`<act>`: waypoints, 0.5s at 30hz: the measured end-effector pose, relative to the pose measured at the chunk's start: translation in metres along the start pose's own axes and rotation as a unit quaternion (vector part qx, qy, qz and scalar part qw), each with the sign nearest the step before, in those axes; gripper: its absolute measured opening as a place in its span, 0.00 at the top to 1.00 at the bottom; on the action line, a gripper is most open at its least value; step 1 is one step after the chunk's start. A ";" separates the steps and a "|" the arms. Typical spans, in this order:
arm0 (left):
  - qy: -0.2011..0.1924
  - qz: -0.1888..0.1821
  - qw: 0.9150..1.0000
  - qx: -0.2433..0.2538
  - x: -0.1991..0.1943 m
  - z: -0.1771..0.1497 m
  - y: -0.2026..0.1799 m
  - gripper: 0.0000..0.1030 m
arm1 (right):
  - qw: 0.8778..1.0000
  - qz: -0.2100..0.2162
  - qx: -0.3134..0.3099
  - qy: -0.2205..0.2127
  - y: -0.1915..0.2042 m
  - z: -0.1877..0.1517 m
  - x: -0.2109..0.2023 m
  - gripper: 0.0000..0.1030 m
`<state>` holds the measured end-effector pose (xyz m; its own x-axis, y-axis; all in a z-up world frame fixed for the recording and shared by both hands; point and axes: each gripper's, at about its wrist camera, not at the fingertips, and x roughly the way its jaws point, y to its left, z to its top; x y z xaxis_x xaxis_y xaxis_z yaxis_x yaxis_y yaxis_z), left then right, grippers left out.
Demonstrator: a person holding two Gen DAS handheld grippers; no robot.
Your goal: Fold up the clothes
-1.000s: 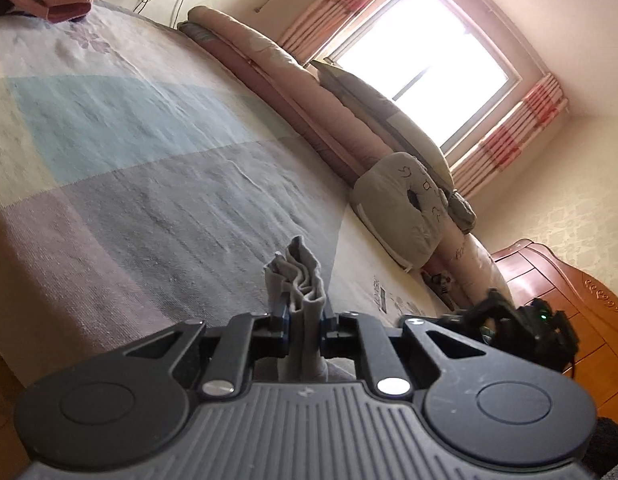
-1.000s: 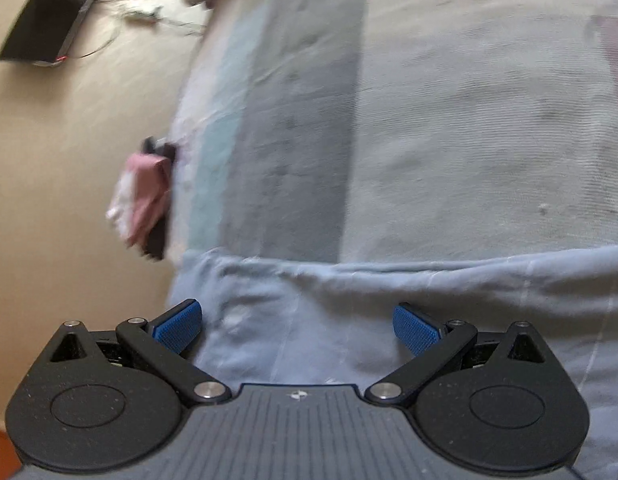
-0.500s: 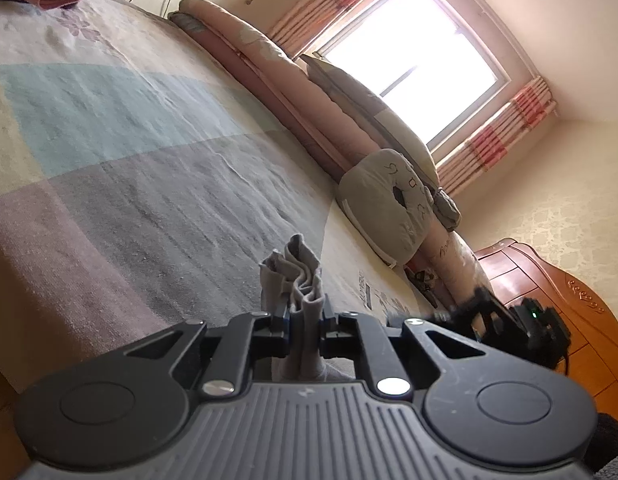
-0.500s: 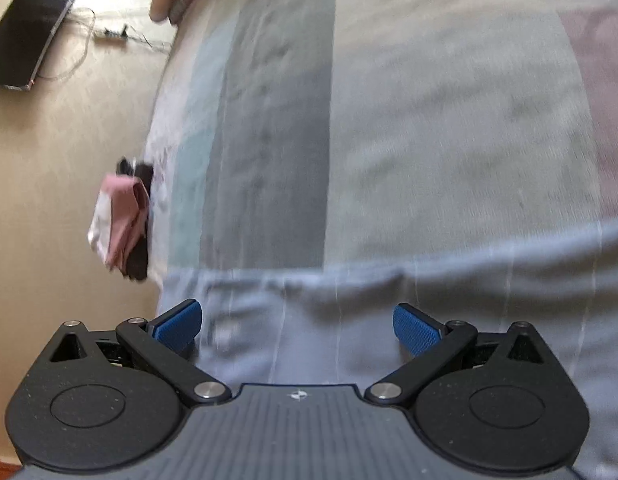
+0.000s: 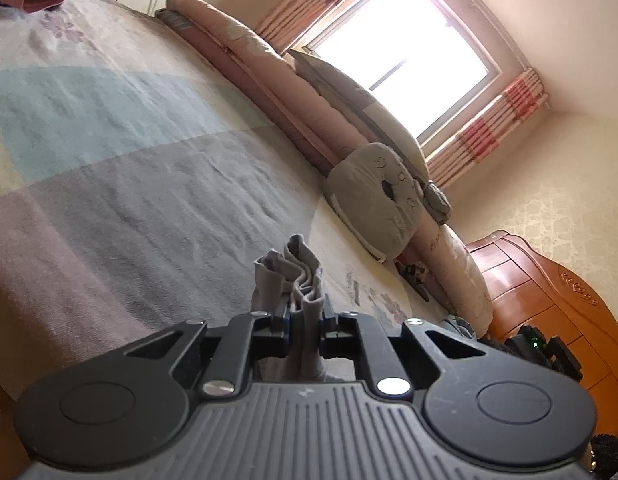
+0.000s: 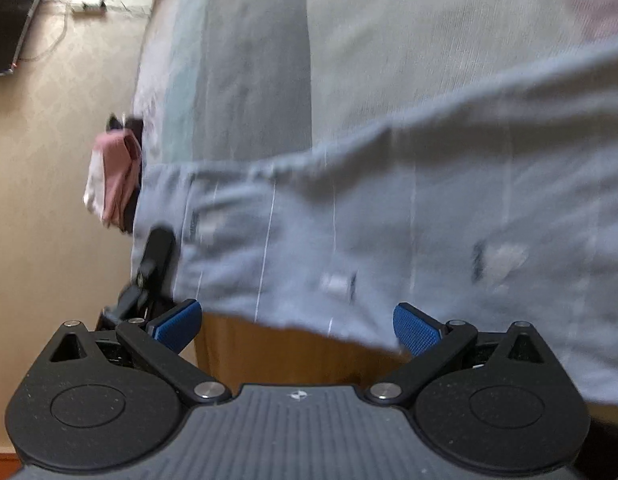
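A grey-blue garment (image 6: 389, 220) with thin white stripes lies across the near edge of the bed (image 6: 349, 60). My right gripper (image 6: 295, 326) is open, its blue pads (image 6: 413, 330) wide apart just below the garment's hem and touching nothing. My left gripper (image 5: 304, 322) is shut on a bunched fold of the same grey cloth (image 5: 297, 264), which sticks up past its fingers. In the right wrist view the left gripper (image 6: 153, 272) shows at the garment's left corner. The right gripper's black body (image 5: 541, 344) shows low at the right of the left wrist view.
The bed's patchwork cover (image 5: 129, 160) spreads ahead. A pile of pink folded clothes (image 6: 113, 176) sits at the bed's far corner. A rolled quilt (image 5: 269, 80) and cushion (image 5: 373, 196) line the window side. A wooden headboard (image 5: 549, 292) stands right. A dark screen (image 6: 13, 20) and cables are by the wall.
In the right wrist view the garment has spread higher and tilted, wood now shows under its hem, and the left gripper has come into sight. The left gripper's hold looks unchanged.
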<state>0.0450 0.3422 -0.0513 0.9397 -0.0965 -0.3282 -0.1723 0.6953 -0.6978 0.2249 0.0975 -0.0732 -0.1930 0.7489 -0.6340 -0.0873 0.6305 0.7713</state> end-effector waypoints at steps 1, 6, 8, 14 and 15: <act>0.001 -0.003 1.000 0.002 0.000 0.000 -0.004 0.91 | 1.000 0.001 -0.001 -0.018 -0.001 0.003 -0.010 0.00; 0.002 -0.018 1.000 0.016 0.000 0.001 -0.029 0.91 | 0.996 0.005 0.008 -0.090 -0.015 0.016 -0.059 0.00; 0.002 -0.022 1.000 0.022 0.001 -0.001 -0.039 0.91 | 0.994 0.015 0.020 -0.108 -0.025 0.019 -0.076 0.00; 0.005 -0.024 0.999 0.035 0.007 -0.014 -0.071 0.91 | 0.990 0.043 0.038 -0.126 -0.056 0.022 -0.116 0.00; 0.005 -0.023 0.999 0.037 0.007 -0.016 -0.076 0.91 | 0.990 0.048 0.037 -0.127 -0.061 0.022 -0.123 0.00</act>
<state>0.0601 0.2769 -0.0112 0.9432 -0.1371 -0.3028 -0.1052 0.7410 -0.6633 0.2755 -0.0280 -0.0436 0.0558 0.8274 -0.5589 -0.0059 0.5600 0.8285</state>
